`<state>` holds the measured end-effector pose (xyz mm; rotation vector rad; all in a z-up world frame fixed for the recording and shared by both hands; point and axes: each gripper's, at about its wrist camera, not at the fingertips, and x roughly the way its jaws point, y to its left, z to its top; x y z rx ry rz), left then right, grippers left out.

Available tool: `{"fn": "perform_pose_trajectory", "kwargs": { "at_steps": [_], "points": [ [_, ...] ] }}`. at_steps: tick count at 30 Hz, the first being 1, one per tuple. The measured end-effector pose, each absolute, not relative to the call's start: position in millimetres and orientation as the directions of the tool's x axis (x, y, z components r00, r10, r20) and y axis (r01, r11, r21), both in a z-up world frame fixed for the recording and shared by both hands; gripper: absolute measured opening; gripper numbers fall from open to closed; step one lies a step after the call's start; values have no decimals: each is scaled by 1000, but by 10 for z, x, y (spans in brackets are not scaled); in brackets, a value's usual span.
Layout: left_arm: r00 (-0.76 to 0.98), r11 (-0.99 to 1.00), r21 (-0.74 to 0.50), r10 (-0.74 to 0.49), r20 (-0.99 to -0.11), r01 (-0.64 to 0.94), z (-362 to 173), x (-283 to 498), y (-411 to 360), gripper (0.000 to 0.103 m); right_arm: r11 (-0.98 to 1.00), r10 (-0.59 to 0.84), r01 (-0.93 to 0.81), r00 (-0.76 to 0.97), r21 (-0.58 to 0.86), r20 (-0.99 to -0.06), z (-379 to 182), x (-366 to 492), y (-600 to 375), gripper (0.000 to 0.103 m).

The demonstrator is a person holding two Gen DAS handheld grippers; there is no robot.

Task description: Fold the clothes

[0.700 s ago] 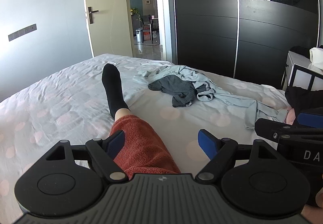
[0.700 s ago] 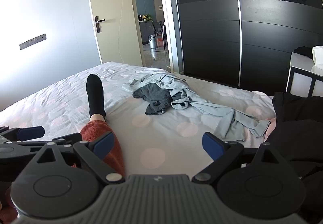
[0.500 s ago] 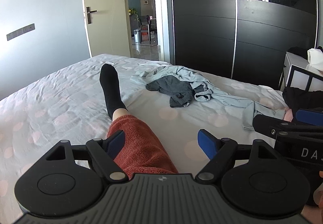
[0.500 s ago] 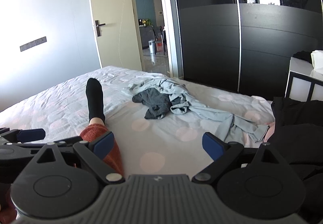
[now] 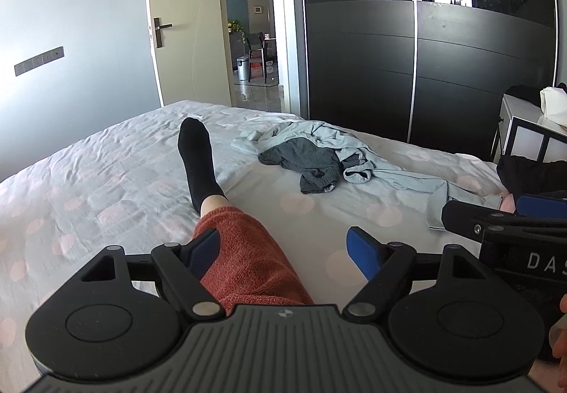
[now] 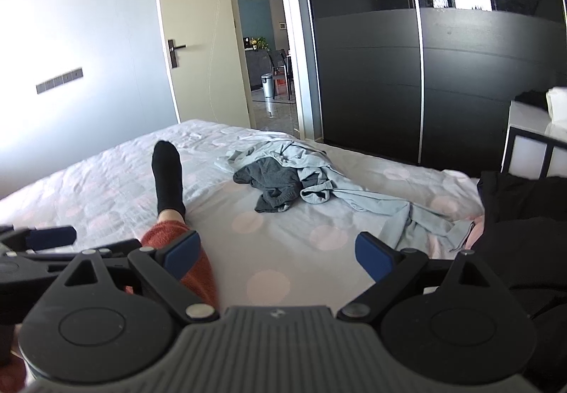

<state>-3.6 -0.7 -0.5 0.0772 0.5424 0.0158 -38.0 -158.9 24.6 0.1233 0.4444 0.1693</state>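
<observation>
A: Where are the clothes?

B: Heaped mid-bed. A light blue garment lies crumpled on the bed, one long part trailing toward the right edge. A dark grey garment sits on top of it, bunched. Same pile from the right wrist view: blue, grey.

A: Left tool?

B: Left tool spread wide, nothing between its blue pads, held low over the bed, well short of the pile. A leg in a red towelling trouser leg and black sock lies stretched out beneath it.

A: Right tool?

B: Right tool also wide, holding nothing, close beside the left one. Black fabric lies at the right edge of the bed.

A: Beyond the bed?

B: Dark wardrobe, open door.
</observation>
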Motion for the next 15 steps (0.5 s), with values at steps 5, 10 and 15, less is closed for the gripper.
{"fn": "perform_pose_trajectory", "kwargs": {
  "at_steps": [5, 10, 15],
  "points": [
    [852, 997, 72, 45, -521, -8, -2, -41, 31, 93, 977, 201, -153, 888, 148, -413, 255, -375, -1560, 96],
    [841, 997, 75, 47, -539, -8, -11, -29, 38, 93, 976, 209, -159, 877, 150, -432, 234, -351, -1554, 96],
    [839, 997, 77, 55, -541, -16, -24, -40, 43, 93, 976, 209, -162, 873, 143, -441, 229, -346, -1542, 96]
  ]
}}
